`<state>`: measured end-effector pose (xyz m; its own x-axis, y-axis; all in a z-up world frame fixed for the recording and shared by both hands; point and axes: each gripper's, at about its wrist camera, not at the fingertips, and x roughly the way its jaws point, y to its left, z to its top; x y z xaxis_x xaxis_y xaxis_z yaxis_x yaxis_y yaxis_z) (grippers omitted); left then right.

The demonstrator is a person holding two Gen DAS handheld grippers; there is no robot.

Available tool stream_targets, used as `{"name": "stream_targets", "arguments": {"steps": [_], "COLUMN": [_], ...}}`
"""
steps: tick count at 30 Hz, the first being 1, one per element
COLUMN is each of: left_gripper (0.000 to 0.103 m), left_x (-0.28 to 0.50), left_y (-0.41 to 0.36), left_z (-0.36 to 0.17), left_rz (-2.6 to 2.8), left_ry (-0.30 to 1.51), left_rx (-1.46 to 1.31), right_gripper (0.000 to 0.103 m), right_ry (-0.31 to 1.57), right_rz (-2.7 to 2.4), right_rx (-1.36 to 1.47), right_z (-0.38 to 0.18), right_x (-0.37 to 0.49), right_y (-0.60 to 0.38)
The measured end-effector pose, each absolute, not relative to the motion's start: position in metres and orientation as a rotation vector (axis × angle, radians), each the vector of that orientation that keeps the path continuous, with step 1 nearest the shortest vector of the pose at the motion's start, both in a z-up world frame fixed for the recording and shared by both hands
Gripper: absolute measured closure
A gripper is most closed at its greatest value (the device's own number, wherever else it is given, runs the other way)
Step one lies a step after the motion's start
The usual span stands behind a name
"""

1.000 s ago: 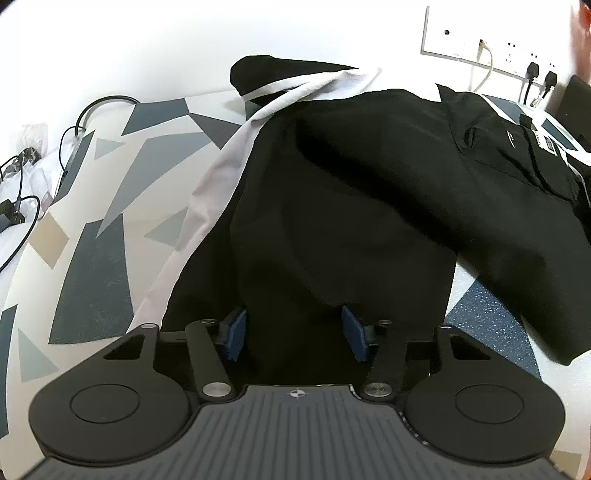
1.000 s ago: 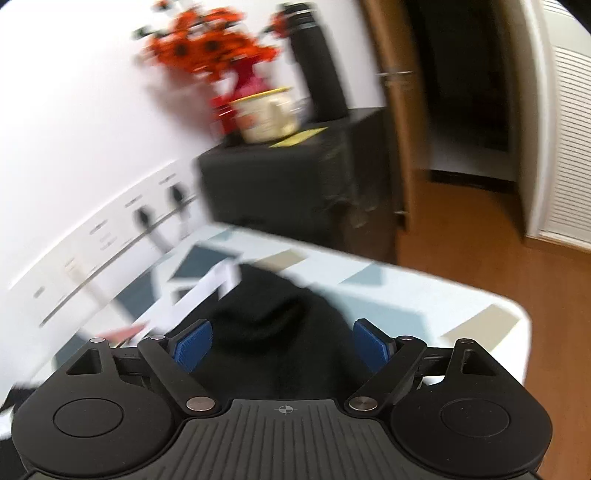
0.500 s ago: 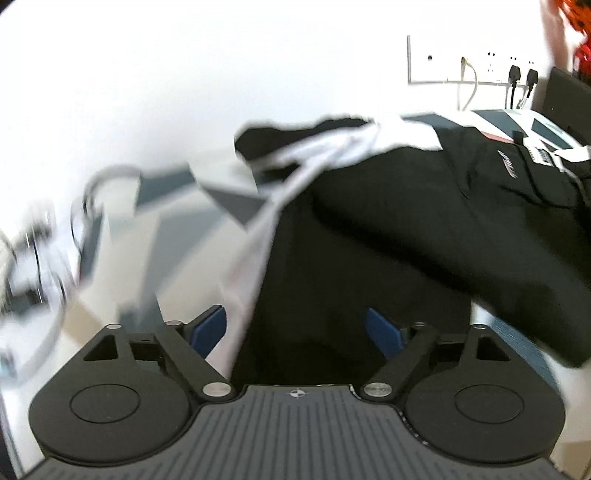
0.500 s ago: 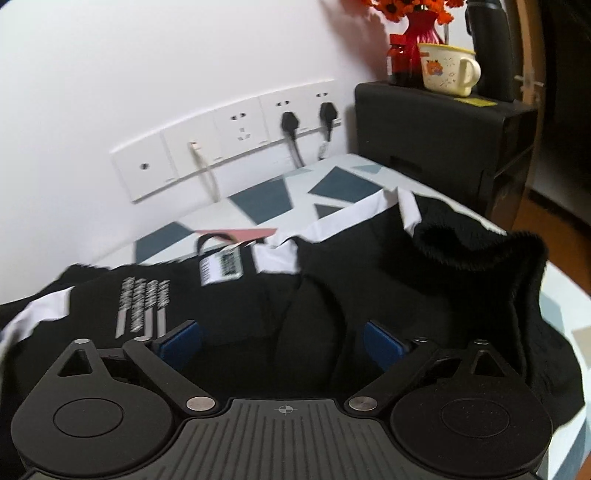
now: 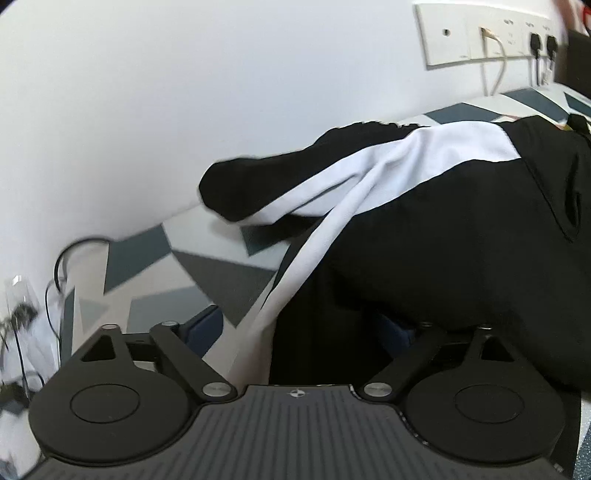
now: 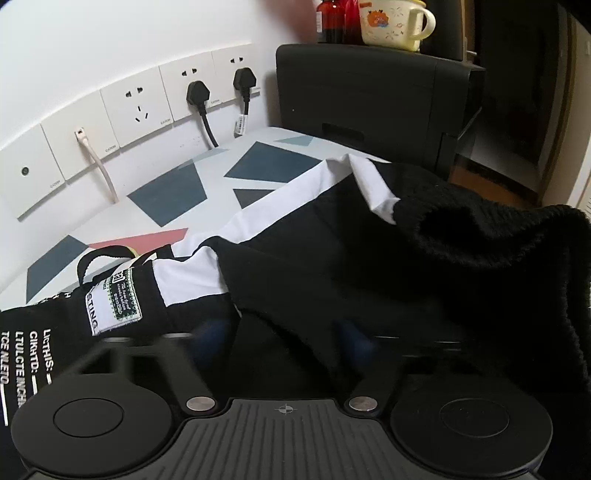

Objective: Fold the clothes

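Note:
A black jacket with white stripes [image 5: 461,236] lies crumpled on a table with a grey and blue geometric pattern [image 5: 221,273]. My left gripper [image 5: 299,332] is open, its blue pads on either side of the jacket's lower edge, where a white stripe [image 5: 295,280] runs down between them. In the right wrist view the same jacket [image 6: 332,266] shows its neck label [image 6: 114,299] and a ribbed black cuff [image 6: 491,236]. My right gripper [image 6: 284,343] is open with black cloth between its pads, which are blurred and partly covered.
A row of wall sockets [image 6: 140,107] with plugged cables runs along the white wall behind the table. A black cabinet [image 6: 369,99] carrying a cream mug [image 6: 391,22] and red bottles stands at the table's right end. Loose cables [image 5: 55,288] lie at the table's left end.
Both grippers have dropped low and moved in onto the jacket. The left one has swung toward the wall end of the garment. The right gripper's pads now sit in the black cloth.

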<state>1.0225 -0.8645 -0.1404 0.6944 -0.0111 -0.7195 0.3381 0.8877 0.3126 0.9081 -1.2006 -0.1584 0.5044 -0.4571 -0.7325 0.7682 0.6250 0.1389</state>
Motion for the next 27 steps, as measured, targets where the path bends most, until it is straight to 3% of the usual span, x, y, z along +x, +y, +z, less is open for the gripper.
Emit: {"name": "stream_targets", "arguments": {"steps": [1,4,15,23,27], "left_gripper": [0.093,0.096,0.097,0.096,0.09], "left_x": [1.021,1.012,0.899,0.847,0.844], "left_y": [-0.866,-0.861,-0.798,-0.788,-0.784], "left_z": [-0.139,-0.129,-0.057,-0.106,-0.121], "left_rz": [-0.201,-0.201,-0.222,-0.267,-0.287], "left_ry": [0.796,0.771,0.679,0.903,0.97], "left_rx": [0.452,0.428,0.233,0.31,0.341], "right_gripper": [0.087,0.096,0.097,0.097,0.096], "right_ry": [0.707,0.635,0.354,0.566,0.605], "right_rz": [-0.77,-0.736,-0.777,-0.835,-0.88], "right_rx": [0.491,0.545,0.692,0.635,0.645], "right_z": [-0.156,-0.139,-0.051,-0.087,-0.106], "right_x": [0.903,0.876,0.725,0.694,0.691], "right_y": [-1.201,-1.207,-1.195,-1.181,-1.169]}}
